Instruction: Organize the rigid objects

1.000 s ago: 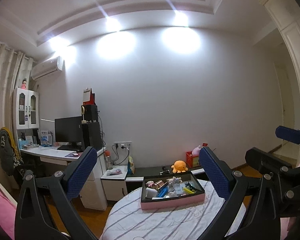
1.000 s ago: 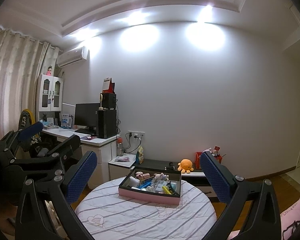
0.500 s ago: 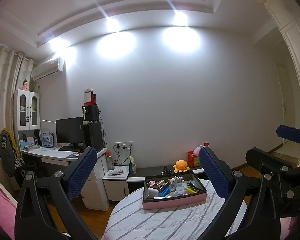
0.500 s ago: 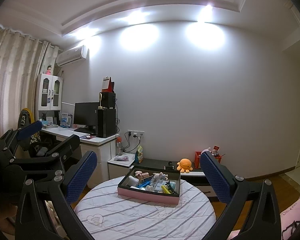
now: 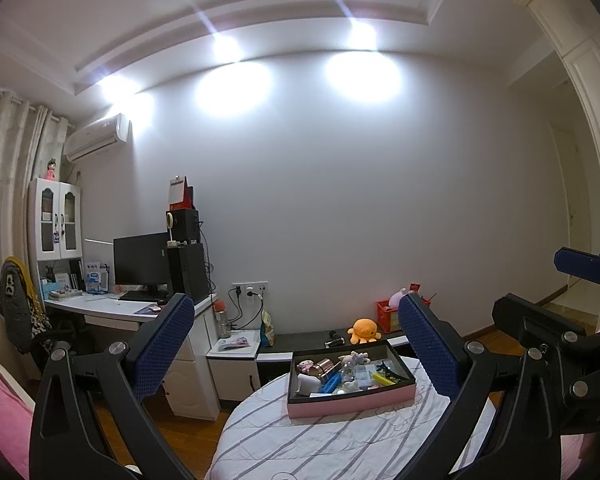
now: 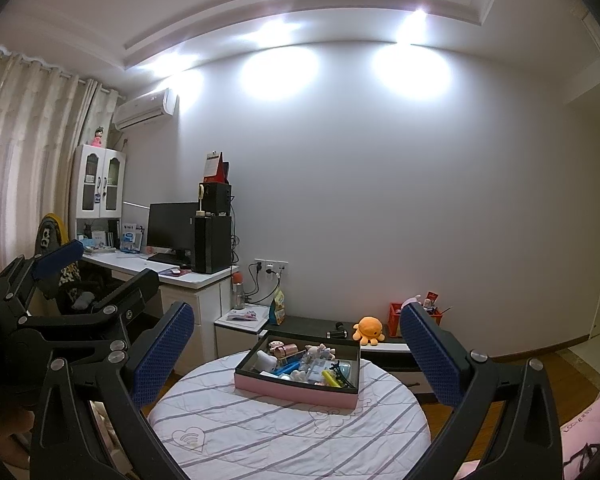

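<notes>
A pink-sided box (image 5: 350, 397) (image 6: 292, 393) with a black inside sits on a round table (image 5: 320, 444) (image 6: 284, 436) covered by a striped white cloth. Several small items fill it: a white case, a blue piece, a yellow piece, small figures. My left gripper (image 5: 294, 320) is open and held well back from the box, nothing between its blue pads. My right gripper (image 6: 296, 328) is also open and empty, back from the table. Each gripper shows at the edge of the other's view.
A white desk (image 6: 188, 276) with a monitor and black speakers stands at the left, a chair (image 5: 20, 312) beside it. A low dark bench (image 6: 312, 326) behind the table carries an orange plush octopus (image 6: 368, 330) and a red box. Wood floor surrounds the table.
Both views have drifted slightly: the box sits a little further right in the left wrist view and a little further left in the right wrist view. Both grippers stayed open.
</notes>
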